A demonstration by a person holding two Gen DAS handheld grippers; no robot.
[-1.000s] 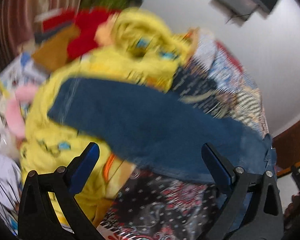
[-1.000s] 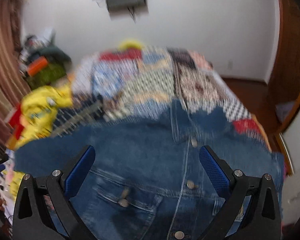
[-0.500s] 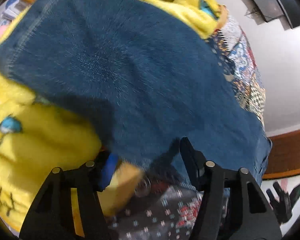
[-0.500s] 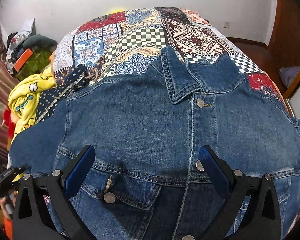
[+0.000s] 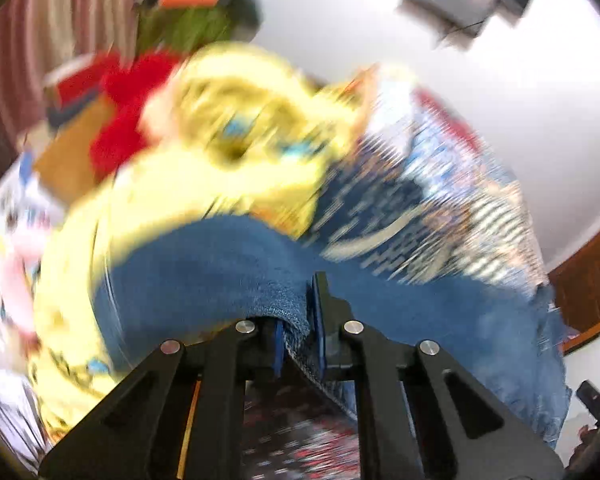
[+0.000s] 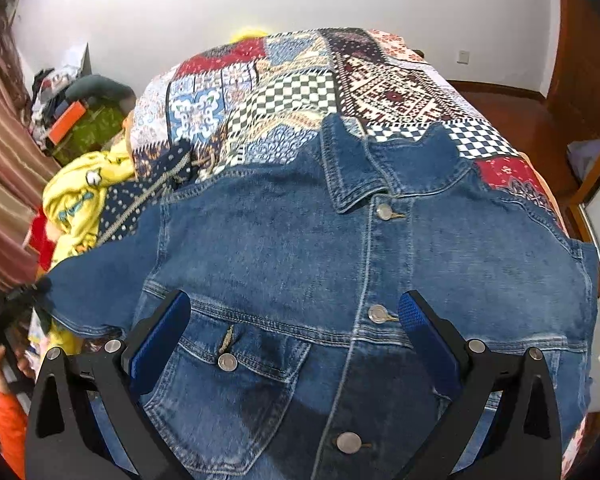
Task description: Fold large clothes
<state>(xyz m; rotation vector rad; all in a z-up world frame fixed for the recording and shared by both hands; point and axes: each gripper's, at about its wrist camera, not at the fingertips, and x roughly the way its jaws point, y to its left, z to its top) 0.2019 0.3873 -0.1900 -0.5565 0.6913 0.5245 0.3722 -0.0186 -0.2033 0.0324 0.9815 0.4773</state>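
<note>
A blue denim jacket (image 6: 300, 248) lies front up and buttoned on the patchwork bed cover (image 6: 292, 92), collar toward the far wall. Its left sleeve (image 5: 220, 272) stretches off to the left. My left gripper (image 5: 300, 320) is shut on the sleeve's edge, with denim pinched between the blue pads; this view is blurred. The left gripper also shows at the left edge of the right wrist view (image 6: 20, 304), at the sleeve end. My right gripper (image 6: 294, 320) is open and empty, hovering over the jacket's chest near the pocket.
A yellow printed garment (image 5: 228, 152) is heaped left of the jacket, also seen in the right wrist view (image 6: 84, 200). Red cloth (image 5: 128, 120), striped curtains (image 6: 0, 160) and clutter stand at the left. A wooden door frame (image 6: 596, 152) is at the right.
My left gripper has closed from open onto the sleeve's edge and is moving with it. My right gripper has stayed open above the jacket, shifted slightly back.
</note>
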